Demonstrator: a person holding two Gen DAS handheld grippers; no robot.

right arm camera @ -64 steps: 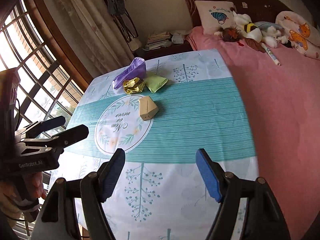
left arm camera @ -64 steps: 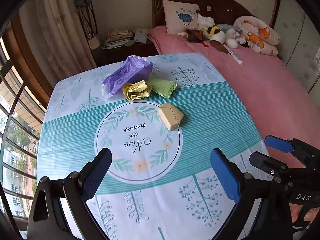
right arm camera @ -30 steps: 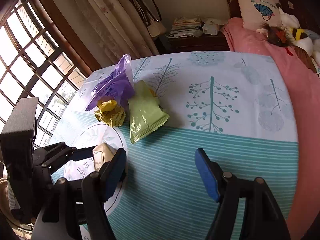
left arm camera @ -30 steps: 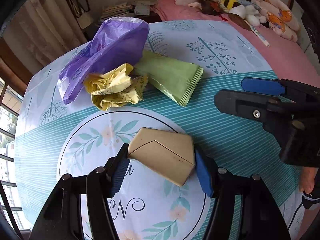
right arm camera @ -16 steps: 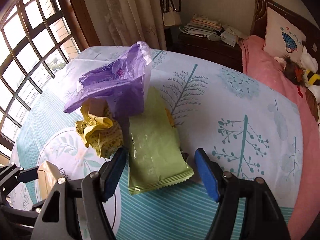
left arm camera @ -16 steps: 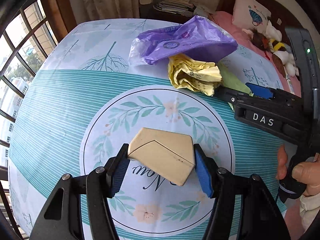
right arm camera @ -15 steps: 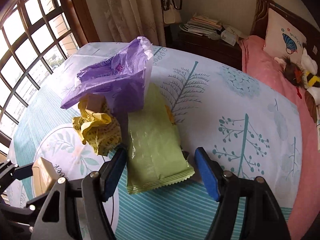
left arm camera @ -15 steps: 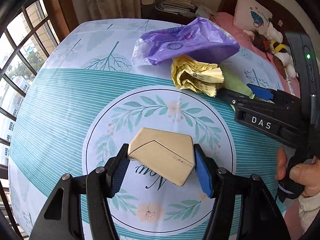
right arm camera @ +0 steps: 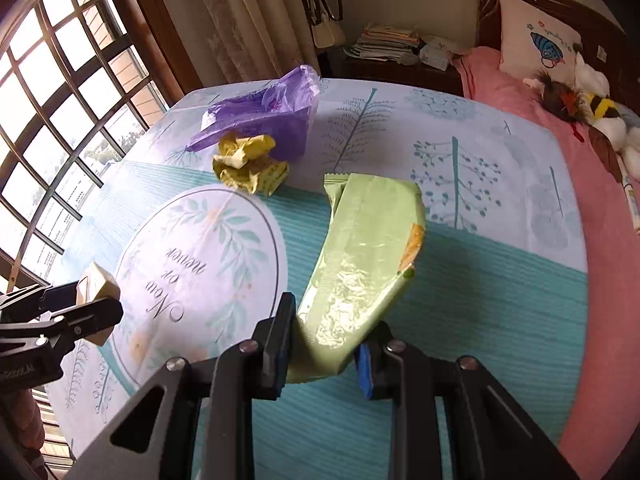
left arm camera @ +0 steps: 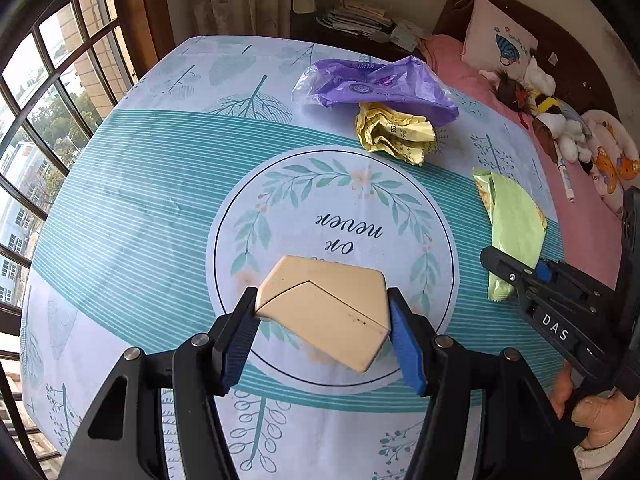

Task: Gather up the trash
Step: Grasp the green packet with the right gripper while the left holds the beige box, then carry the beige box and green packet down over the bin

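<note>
Wrapper pinched at near end in right gripper, jaws just closed on it, far end drooping to table. Left gripper clamped box. Advice: lift straight, avoid paper wad, head for bag.

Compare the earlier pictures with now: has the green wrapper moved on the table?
Yes. The green wrapper has moved away from the purple bag, out of contact with it, pinched by the right hand-held gripper, whose jaws have just been closing.

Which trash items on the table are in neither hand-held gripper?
The purple plastic bag and the crumpled yellow paper beside it; the beige box and green wrapper are each clamped.
</note>
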